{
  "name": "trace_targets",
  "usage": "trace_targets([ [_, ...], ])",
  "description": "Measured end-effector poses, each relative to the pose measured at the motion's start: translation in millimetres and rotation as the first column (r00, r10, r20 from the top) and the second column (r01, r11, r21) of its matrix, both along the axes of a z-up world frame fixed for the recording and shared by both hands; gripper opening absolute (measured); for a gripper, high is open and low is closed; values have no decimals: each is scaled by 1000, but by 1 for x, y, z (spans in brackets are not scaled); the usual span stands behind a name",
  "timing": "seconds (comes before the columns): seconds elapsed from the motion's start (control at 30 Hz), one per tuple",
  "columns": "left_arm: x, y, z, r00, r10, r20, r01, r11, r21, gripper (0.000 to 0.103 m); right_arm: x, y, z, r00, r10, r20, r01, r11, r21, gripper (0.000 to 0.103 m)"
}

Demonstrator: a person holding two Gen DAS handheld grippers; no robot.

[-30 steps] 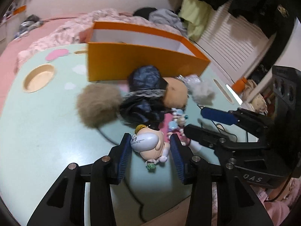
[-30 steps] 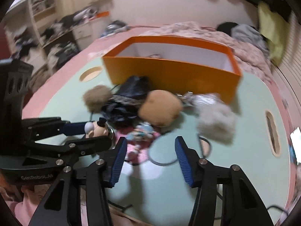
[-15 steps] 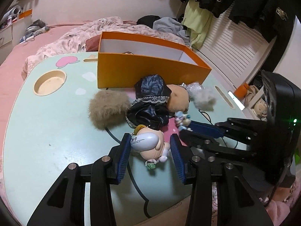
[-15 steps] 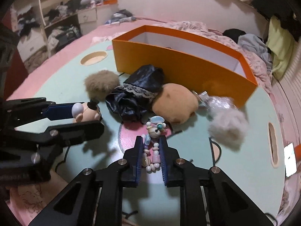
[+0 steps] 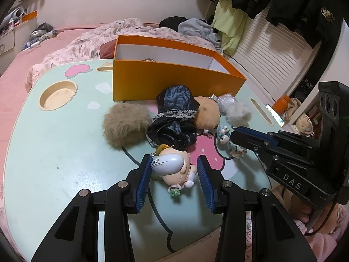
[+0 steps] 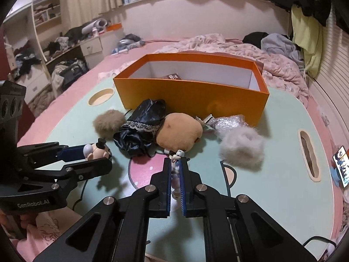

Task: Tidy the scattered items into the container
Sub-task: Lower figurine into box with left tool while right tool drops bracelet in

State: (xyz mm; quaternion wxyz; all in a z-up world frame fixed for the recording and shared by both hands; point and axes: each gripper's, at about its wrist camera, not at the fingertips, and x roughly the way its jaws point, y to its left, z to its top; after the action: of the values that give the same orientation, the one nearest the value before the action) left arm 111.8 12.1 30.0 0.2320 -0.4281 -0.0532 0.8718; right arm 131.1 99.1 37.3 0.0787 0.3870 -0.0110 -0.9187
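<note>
On the mint table (image 6: 283, 192), the left gripper (image 5: 174, 174) holds a small doll figure (image 5: 172, 168) between its pads, the right gripper (image 6: 175, 181) is clamped on a bead string (image 6: 175, 174), and the orange box (image 6: 192, 96) stands behind the fluffy toys, well apart from both.

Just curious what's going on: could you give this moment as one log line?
left gripper: around doll | right gripper: shut on bead chain | box: waiting behind

Toy pile (image 6: 152, 131) blocks path to orange box (image 6: 192, 96).
</note>
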Motion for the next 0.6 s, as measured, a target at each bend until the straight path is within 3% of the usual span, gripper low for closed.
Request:
trace_targets([
  [0.6, -3, 2, 3, 1000, -20, -14, 20, 1000, -12, 44, 1, 10, 5, 1000, -9, -3, 9, 999, -36, 8],
])
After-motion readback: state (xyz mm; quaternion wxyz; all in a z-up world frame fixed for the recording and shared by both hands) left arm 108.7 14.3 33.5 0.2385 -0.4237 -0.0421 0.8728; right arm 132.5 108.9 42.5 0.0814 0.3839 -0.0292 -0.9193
